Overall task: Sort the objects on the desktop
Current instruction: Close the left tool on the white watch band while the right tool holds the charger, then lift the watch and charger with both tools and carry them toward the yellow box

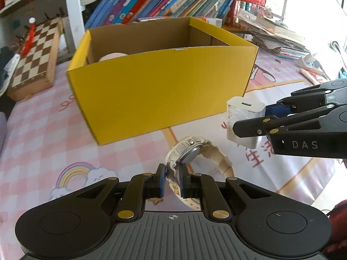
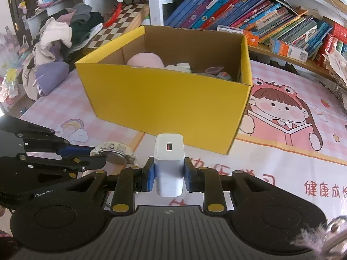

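surface: pink checked cartoon cloth [image 2: 282, 162] | room: bookshelf [image 2: 238, 6] | left jaws clamp watch [image 1: 186, 151] | right jaws clamp charger [image 2: 169, 164]

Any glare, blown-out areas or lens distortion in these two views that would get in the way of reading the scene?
Left wrist view: upper right corner blown out by window light; fisheye bows the yellow box rim; the watch stays sharp. Right wrist view: evenly lit, the white charger slightly bright but its port readable; the bookshelf curves near the edges, no motion blur.
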Motion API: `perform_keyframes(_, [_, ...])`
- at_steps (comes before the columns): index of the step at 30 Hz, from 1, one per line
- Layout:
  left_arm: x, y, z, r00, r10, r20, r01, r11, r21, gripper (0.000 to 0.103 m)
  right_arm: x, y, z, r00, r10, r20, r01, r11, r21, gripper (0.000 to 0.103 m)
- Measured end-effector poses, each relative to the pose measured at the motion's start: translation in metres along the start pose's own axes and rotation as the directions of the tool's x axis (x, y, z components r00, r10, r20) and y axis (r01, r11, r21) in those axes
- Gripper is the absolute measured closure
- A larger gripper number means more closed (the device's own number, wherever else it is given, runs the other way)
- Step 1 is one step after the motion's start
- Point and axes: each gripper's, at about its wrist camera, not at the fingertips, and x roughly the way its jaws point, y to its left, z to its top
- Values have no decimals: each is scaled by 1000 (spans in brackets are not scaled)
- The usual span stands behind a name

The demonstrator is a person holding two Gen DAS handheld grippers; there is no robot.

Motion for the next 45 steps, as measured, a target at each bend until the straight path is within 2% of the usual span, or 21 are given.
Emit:
perform_keyframes(16, [-30,14,-14,999,19,40,-18,1000,-18,93,-10,26,-5,1000,-7,0,7,1000,-28,78])
perform_keyframes(21, [-28,17,-21,1000,17,8,-16,1000,-24,93,-3,24,-12,997,-27,-66,27,1000,-5,78])
perform_keyframes(24, [-26,19,-24,1000,17,-13,-17,999,-34,92,-2,22,-15,997,-26,-72,28,999,19,78])
perform_keyframes(27, [-22,19,-27,999,21,-39,-22,999,-35,85,-2,23,-16,997,-27,-70,28,999,19,78])
perform_keyframes(29, [-20,18,-28,999,20,-51,-21,999,-26,76,-1,23,-16,997,-24,-73,26,1000,16,78])
perform_keyframes(33, [-16,15,-29,997,28,-69,-28,1000,-7,74,1,23,-16,996,-21,-83,22,1000,10,77])
perform_keyframes(36, [-13,17,-30,997,29,-76,-30,999,-16,74,3,22,-17,995,-18,-93,19,1000,11,77])
perform_keyframes(39, [-10,20,-31,996,25,-83,-28,999,-33,80,7,21,-18,994,-15,-111,17,1000,16,77])
perform_keyframes(41, [-10,22,-31,997,25,-80,-29,999,-44,93,8,21,-18,994,-12,-113,15,1000,19,78])
perform_keyframes(45, [-11,28,-32,997,12,-76,-18,997,-79,96,8,21,-18,995,-12,-104,14,1000,15,78])
